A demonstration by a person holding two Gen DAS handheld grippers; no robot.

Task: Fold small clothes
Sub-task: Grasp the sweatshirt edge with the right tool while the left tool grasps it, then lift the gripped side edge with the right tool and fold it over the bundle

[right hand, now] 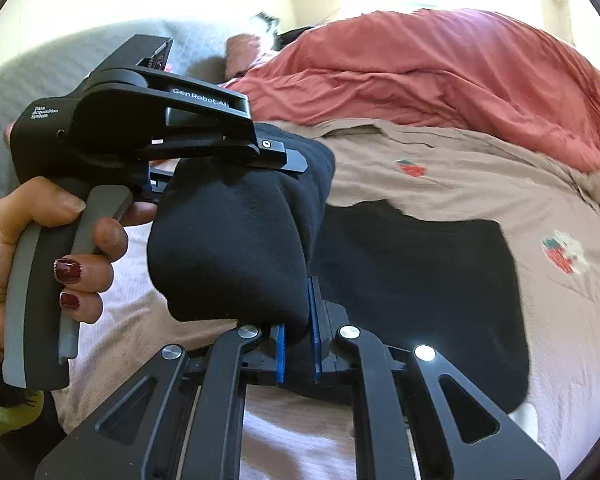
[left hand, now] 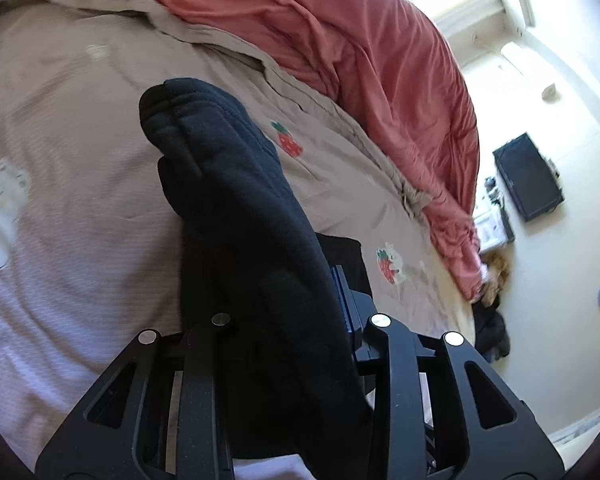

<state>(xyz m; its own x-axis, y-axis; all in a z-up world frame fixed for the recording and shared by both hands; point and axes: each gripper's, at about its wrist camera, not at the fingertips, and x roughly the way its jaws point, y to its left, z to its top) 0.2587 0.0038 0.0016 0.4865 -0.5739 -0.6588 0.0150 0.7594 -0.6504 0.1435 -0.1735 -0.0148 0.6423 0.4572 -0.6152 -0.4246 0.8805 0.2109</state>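
A black garment [right hand: 412, 280] lies on the bed, with one edge lifted and bunched into a thick fold [right hand: 236, 240]. My right gripper [right hand: 298, 344] is shut on the lower part of that fold between its blue pads. My left gripper [right hand: 288, 160], seen from the side in the right wrist view, is shut on the upper part of the same fold. In the left wrist view the black garment [left hand: 236, 200] fills the middle and hides the left gripper's [left hand: 300, 320] left finger; a blue pad [left hand: 342, 300] shows on the right.
The bed has a tan sheet [right hand: 460, 168] printed with strawberries [left hand: 288, 140]. A crumpled red duvet [right hand: 460, 72] lies along the far side. A grey pillow [right hand: 28, 72] is at the left. Beyond the bed edge are a wall and a black screen [left hand: 528, 176].
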